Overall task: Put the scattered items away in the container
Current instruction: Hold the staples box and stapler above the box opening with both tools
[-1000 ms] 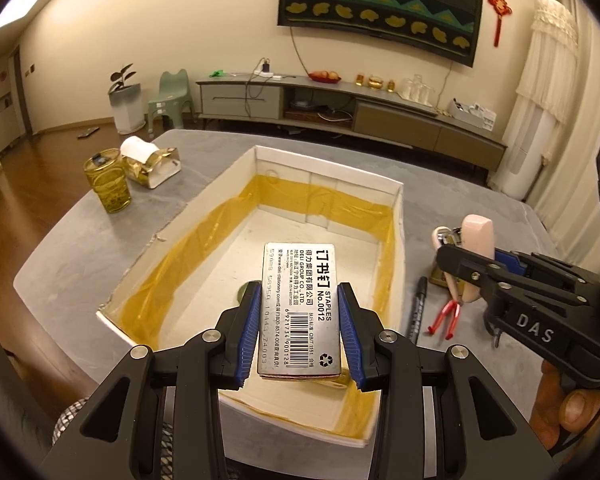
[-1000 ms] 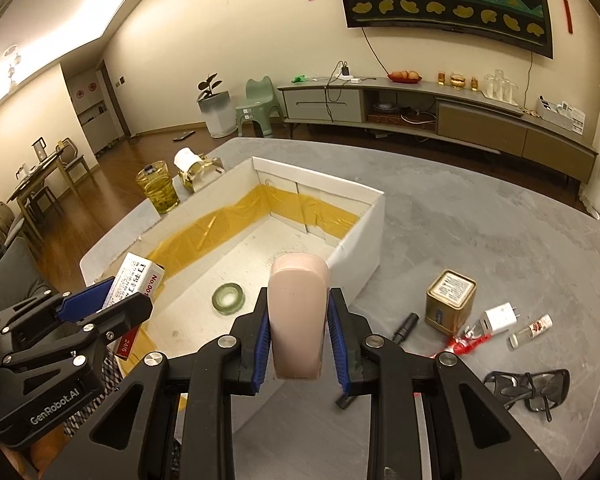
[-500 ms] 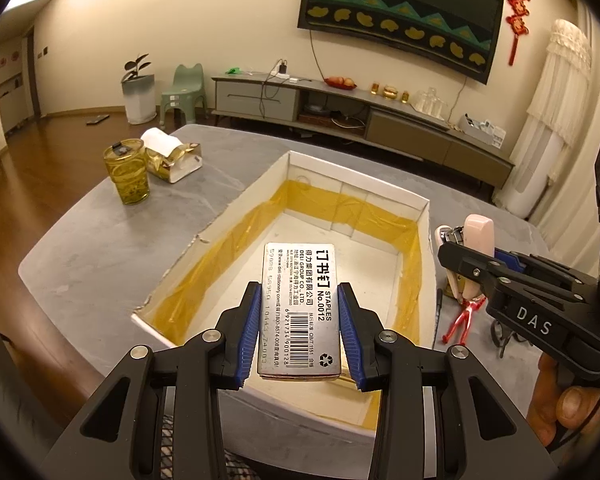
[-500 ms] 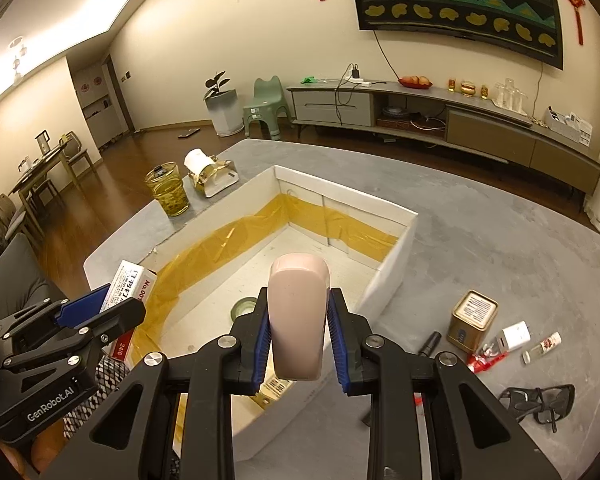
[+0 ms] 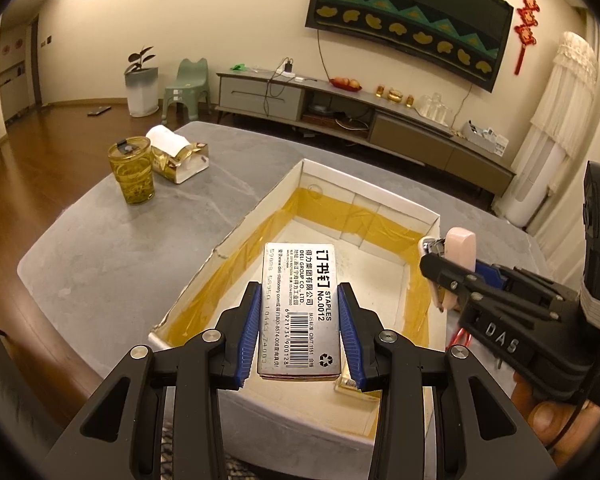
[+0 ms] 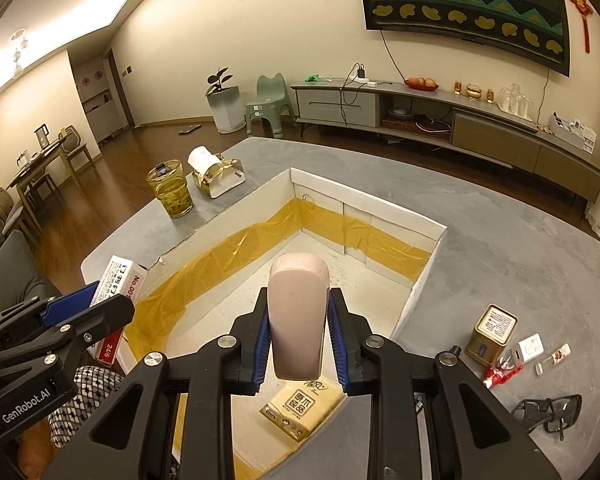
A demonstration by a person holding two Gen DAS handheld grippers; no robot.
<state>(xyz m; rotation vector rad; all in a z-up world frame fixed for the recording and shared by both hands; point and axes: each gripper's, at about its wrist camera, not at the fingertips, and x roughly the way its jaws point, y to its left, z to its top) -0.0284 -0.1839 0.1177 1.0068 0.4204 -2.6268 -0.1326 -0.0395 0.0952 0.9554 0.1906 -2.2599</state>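
Living-room light falls on a grey counter [image 6: 500, 232] carrying a white box [image 6: 428, 276] lined with yellow tape. Both hands are loaded above it. The left hand-held gripper [image 5: 299, 334] is clamped on a staple box [image 5: 300, 304], held over the near end of the box. The right hand-held gripper [image 6: 298, 342] is clamped on a pink stapler [image 6: 298, 312], held over the box's middle.

Inside the box, at 6 o'clock in the right wrist view, a tissue pack [image 6: 300, 408] already lies on the floor of it. Left out on the counter at about 4 o'clock of the box are a gold tin [image 6: 494, 330], a white charger [image 6: 530, 350], a small bottle [image 6: 554, 358], a red-handled tool [image 6: 500, 374] and dark glasses [image 6: 548, 412]; a black pen's tip shows by the tin. So the job looks partway through: one item in, two held above, several still outside.

Compared with a second ago, both grippers have pulled back toward 6 o'clock and risen a little, so more of the box shows. The green tape roll seen then on the box floor is now hidden behind the stapler.
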